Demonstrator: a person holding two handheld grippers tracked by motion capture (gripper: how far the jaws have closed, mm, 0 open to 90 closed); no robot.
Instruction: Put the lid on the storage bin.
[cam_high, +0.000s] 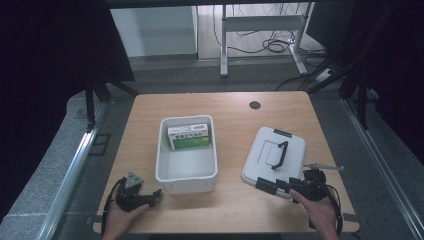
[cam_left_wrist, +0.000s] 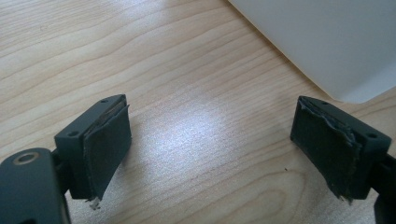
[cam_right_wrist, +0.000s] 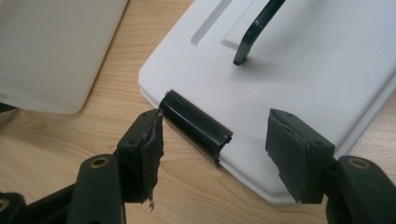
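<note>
Lid: I see a flat white lid (cam_high: 274, 155) lying on the right side of the wooden table (cam_high: 230, 107). It has a black handle (cam_high: 280, 155) standing up in its middle.

Clip on the lid: I see a black clip (cam_right_wrist: 196, 123) on the near edge of the lid. It sits between my right gripper's jaws, closer to one of them, and I cannot tell if that jaw touches it.

Right gripper: My right gripper (cam_right_wrist: 215, 154) is wide open and holds nothing. Its jaws stand on both sides of the lid's near edge. In the high view I see the right gripper (cam_high: 274, 187) at the lid's near corner, with a hand (cam_high: 320, 212) behind it.

Left gripper: My left gripper (cam_left_wrist: 210, 149) is wide open too, with only bare table between its jaws. In the high view it (cam_high: 152, 196) lies low by the near left corner of the bin, just beside it, with the other hand (cam_high: 120, 217) holding it.

Bin: I see a white open bin (cam_high: 186, 177) in the middle of the table, to the left of the lid and apart from it.

Box in the bin: I see a green and white box (cam_high: 189, 136) lying at the far end of the bin.

Far off: I see a small dark round hole (cam_high: 255, 105) near the far edge of the table.
</note>
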